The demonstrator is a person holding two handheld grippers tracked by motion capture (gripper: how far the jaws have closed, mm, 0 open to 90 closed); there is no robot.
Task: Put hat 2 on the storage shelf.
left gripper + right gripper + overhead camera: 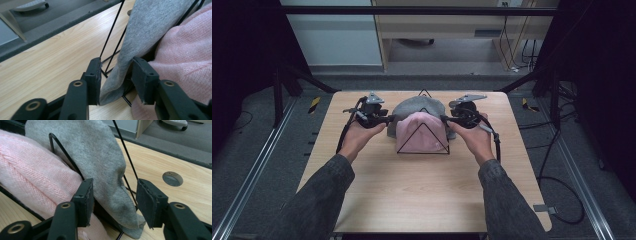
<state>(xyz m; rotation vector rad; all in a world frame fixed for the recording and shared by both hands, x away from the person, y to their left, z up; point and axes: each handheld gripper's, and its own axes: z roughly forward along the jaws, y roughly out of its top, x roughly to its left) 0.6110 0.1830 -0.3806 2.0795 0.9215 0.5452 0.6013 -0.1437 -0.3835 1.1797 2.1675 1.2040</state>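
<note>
Grey knit cloth [418, 107] hangs draped over the far side of a black wire rack [422, 136] at mid-table, behind a pink knit cloth [421, 133] hung on the near side, so both drape over the frame.

At the left, the left gripper [388, 119] sits level at the grey cloth's left hem; in the left gripper view its jaws stand apart with the hem [113, 85] loose between them, not pinched.

At the right, the right gripper [445, 119] mirrors it, jaws apart around the opposite hem [126, 215]. Judging by this, both have let the cloth settle on the rack, resting on the wooden table [412, 195].
</note>
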